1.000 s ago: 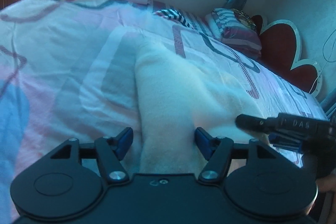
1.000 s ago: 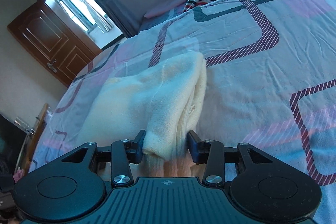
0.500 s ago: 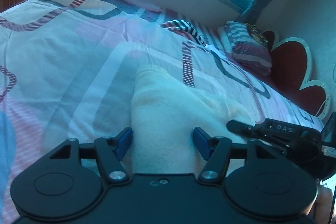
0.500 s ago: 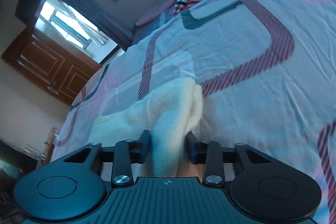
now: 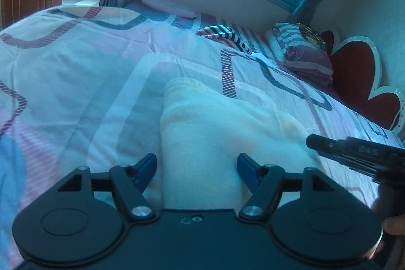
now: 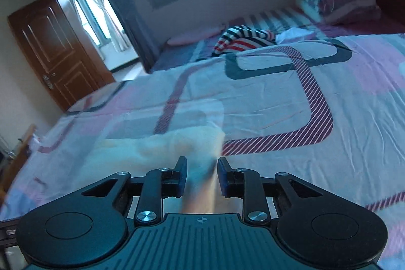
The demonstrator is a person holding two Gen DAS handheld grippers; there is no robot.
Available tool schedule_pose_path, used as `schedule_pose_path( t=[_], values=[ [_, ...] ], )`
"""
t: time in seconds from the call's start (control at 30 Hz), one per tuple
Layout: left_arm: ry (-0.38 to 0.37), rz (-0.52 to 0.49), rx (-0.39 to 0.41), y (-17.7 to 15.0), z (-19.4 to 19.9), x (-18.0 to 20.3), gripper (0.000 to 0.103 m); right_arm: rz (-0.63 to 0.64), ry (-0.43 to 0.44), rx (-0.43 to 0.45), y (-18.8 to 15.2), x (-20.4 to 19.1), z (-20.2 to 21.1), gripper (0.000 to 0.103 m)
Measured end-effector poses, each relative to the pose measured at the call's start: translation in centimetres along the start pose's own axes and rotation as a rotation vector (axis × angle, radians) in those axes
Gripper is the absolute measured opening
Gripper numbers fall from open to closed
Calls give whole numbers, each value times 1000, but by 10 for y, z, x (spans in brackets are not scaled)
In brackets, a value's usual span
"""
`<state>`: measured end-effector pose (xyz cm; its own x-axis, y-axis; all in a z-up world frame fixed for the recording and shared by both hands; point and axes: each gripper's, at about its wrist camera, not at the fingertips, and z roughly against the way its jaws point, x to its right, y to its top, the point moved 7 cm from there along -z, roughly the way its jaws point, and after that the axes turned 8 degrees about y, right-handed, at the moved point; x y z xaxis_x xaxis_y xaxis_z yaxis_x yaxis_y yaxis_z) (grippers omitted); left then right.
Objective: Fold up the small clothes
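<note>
A cream knitted garment [image 5: 215, 133] lies folded on the patterned bedspread [image 5: 76, 82]. My left gripper [image 5: 197, 165] straddles its near end. The jaws are opening, and the blue pads [image 5: 146, 167] stand just off the cloth on either side. In the right wrist view the garment [image 6: 162, 146] is blurred, and a fold of it runs up between the black fingers [image 6: 181, 175]. My right gripper [image 6: 202, 175] is closing on that fold and pinches it. In the left wrist view the right gripper [image 5: 314, 143] reaches in from the right edge, at the garment's right side.
A striped red, white and dark garment [image 5: 222, 33] lies farther up the bed, near folded pillows [image 5: 301, 52] and a heart-shaped headboard [image 5: 359, 77]. A pink cloth [image 5: 167, 6] lies under the window. A wooden door [image 6: 55, 52] stands at the left.
The right gripper's jaws narrowed on the cream fold and the view rolled while it lifted. The left gripper's jaws widened slightly off the cloth, with more of the bed now in view.
</note>
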<state>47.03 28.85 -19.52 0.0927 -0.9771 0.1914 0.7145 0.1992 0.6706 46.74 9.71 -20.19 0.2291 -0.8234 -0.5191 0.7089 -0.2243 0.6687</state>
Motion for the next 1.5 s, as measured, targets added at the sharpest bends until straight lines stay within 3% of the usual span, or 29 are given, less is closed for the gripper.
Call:
schedule_pose_path(
  t=[0.23,0.53,0.63,0.7,0.8,1.03,1.1,1.2,1.37,1.5],
  values=[
    [12,-41,12,-33,44,-13,68,0,61,-73,-46,-29,54,26],
    [16,-58,-42,-81,63,-14,68,11,27,-172,-119,-41,79,26],
    [25,-78,-40,-85,63,-9,68,35,11,-177,-123,-48,80,26],
    [34,-95,-40,-87,64,-5,68,69,-14,-186,-124,-52,79,4],
    [38,-96,-44,-87,66,2,68,43,-66,-140,-118,-40,85,4],
    [71,-139,-51,-95,64,11,71,62,-87,-172,-125,-38,85,5],
    [69,-138,-54,-94,63,10,72,35,-92,-119,-117,-41,95,15],
    [68,-150,-49,-94,63,10,73,69,-91,-29,-102,-57,104,18],
    [66,-172,-35,-98,66,12,75,142,-97,-17,-90,-79,81,18],
    [56,-184,-28,-99,67,12,77,155,-168,-43,-90,-66,54,18]
  ],
)
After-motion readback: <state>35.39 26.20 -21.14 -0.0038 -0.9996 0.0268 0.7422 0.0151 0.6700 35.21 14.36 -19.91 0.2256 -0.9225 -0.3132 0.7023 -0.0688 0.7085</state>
